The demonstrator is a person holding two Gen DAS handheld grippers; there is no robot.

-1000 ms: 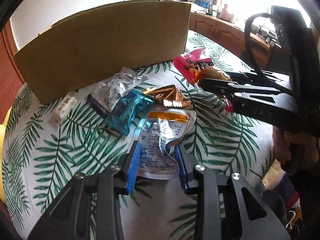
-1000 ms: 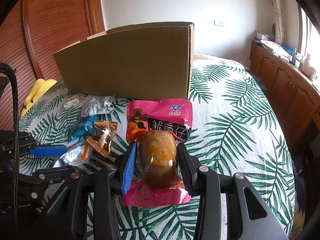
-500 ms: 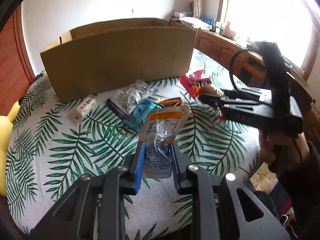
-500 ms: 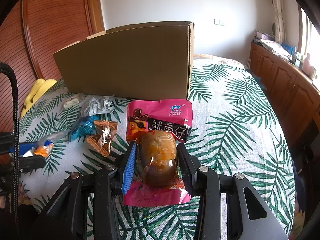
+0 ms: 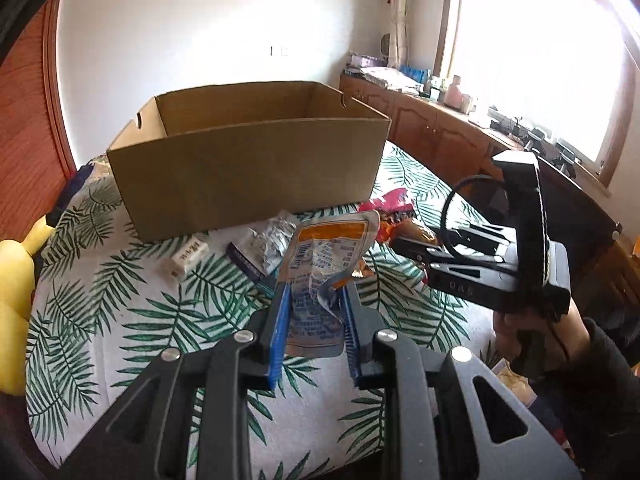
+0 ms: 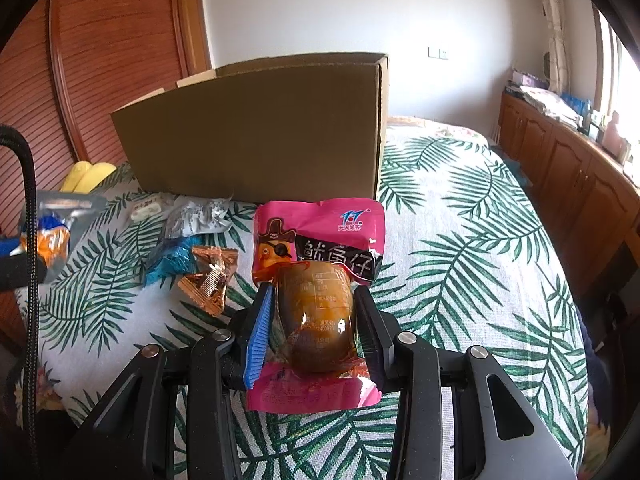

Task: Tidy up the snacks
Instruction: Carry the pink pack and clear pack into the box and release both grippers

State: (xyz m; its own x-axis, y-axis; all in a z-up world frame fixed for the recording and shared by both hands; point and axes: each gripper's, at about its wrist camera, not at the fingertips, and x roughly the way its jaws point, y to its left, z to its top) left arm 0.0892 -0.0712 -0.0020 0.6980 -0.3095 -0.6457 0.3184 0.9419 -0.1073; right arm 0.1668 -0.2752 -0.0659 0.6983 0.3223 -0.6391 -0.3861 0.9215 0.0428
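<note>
Left tool (image 5: 314, 312) clamped on a silver-and-orange snack pouch (image 5: 326, 264), held clear above the leaf-print bed (image 5: 120, 320), long axis pointing away toward the open cardboard box (image 5: 248, 168) at the bed's far side. Right tool (image 6: 314, 320) clamped on a pink snack packet (image 6: 320, 240) holding one brown egg-shaped piece, long axis also pointing toward the box. Four loose snacks near the box's front wall: one white bar (image 5: 184, 258), one silver wrapper (image 6: 196, 216), one blue packet (image 6: 172, 260), one amber candy (image 6: 208, 280).
</note>
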